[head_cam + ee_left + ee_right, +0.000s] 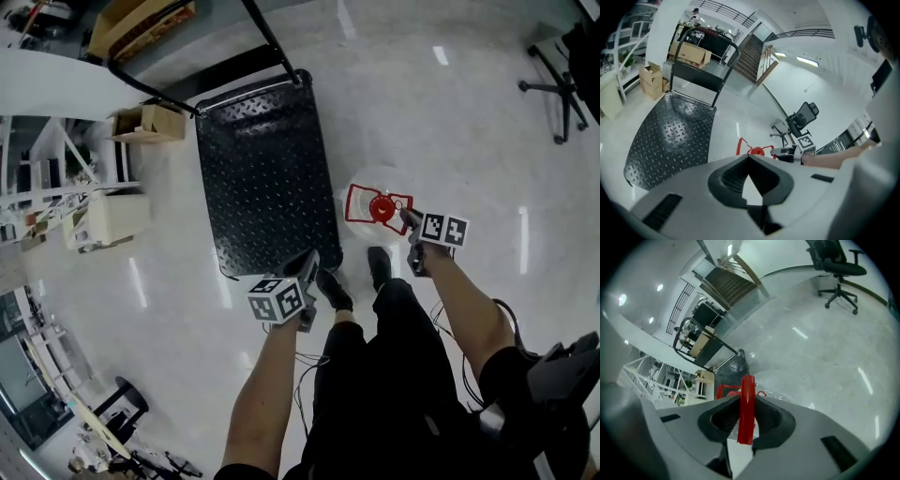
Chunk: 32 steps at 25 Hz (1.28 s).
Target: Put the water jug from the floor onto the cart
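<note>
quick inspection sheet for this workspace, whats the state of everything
surface: glossy pale floor
job's things: water jug beside the black cart, not on it
clutter: cardboard boxes beyond the cart
grippers: right gripper shut on the jug's red handle; left gripper shut, empty
cables: thin cable beside the person's left arm
surroundings: office chair, staircase

Black and red
Black diamond-tread metal cart platform; clear plastic water jug with red handle and cap.
</note>
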Motion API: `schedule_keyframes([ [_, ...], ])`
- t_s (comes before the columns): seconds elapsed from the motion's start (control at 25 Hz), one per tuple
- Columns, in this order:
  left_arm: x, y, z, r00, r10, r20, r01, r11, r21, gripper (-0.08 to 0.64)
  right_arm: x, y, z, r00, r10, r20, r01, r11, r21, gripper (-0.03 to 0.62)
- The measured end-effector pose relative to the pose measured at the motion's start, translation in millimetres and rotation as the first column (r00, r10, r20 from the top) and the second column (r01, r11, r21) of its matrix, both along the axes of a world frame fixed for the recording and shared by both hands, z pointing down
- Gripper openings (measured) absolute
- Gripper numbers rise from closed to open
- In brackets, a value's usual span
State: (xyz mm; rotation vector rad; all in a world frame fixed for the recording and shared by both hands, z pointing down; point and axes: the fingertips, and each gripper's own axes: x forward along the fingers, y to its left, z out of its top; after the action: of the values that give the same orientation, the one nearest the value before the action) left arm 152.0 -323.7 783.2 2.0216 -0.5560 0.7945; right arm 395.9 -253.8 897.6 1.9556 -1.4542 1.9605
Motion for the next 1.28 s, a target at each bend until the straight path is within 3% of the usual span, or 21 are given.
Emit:
schedule_keyframes([
  [0.16,-24.0,-12.9,-30.0,0.997,-0.07,-0.035,0.072,0.996,0.05,-0.008,-12.0,-18.1,-38.8,0.994,-0.097,-0.04,0.098,0.995,0.029,0.087],
  [0.4,-61.2,-30.1,-94.2,0.978,-0.167,-0.122,0.183,0.974,0.137,-0.008,-28.0,-30.4,-116.0,0.985,-0.167,-0.049,0.17,0.982,0.08,0.087],
  [0.72,-103.0,-41.9,-165.0,0.964,-0.165,-0.21,0.215,0.945,0.245,-0.008,-82.8,-71.9,-204.0,0.973,-0.231,0.004,0.226,0.955,0.194,0.084],
  [0.92,-130.2,-54.1,-181.7,0.955,-0.185,-0.233,0.248,0.928,0.279,-0.008,-132.6,-119.2,-227.4,0.945,-0.324,-0.043,0.324,0.915,0.239,0.083],
  [1.28,-213.7,-58.6,-209.8,0.915,-0.315,-0.253,0.386,0.865,0.319,-0.008,-252.6,-194.6,-261.3,0.871,-0.487,-0.066,0.482,0.821,0.307,0.083],
])
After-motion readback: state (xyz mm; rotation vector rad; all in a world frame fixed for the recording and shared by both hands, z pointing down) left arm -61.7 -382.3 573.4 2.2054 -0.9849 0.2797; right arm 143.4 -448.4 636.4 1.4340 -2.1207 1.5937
